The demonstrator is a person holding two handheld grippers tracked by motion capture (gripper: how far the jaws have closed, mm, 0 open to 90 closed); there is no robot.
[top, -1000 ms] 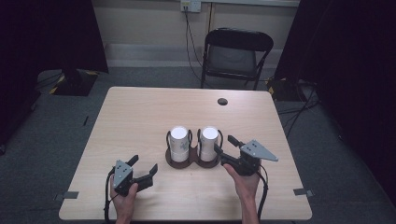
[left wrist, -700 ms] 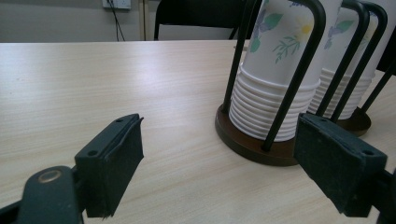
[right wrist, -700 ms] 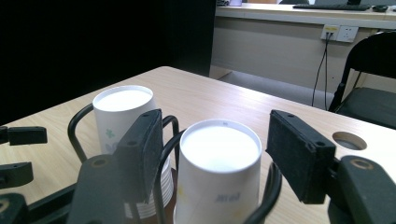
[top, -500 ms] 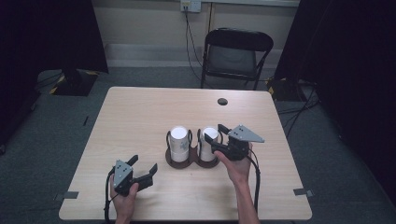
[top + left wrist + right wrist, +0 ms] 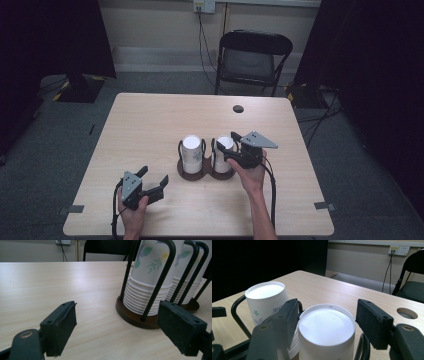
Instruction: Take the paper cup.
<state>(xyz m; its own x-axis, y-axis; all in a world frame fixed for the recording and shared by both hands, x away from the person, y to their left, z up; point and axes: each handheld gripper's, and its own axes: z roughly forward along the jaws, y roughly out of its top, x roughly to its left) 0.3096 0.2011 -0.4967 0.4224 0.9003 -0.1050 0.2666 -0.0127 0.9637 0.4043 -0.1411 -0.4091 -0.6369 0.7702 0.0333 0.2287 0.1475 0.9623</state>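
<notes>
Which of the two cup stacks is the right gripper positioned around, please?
The right-hand stack, beside the table's cable hole side; the right gripper straddles its top cup, while the left-hand stack stands free.

Tongs [image 5: 116, 327] wide apart above table [image 5: 50, 282]; cup stacks [image 5: 147, 285] in holder [image 5: 136, 316] ahead.

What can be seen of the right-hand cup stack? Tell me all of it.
The right cup stack is white paper cups nested upside down, flat bottom up, with a floral print along the sides. It stands upright in the black wire holder on a round brown base, beside the left stack. The right gripper straddles its top cup, pads not yet touching.
</notes>
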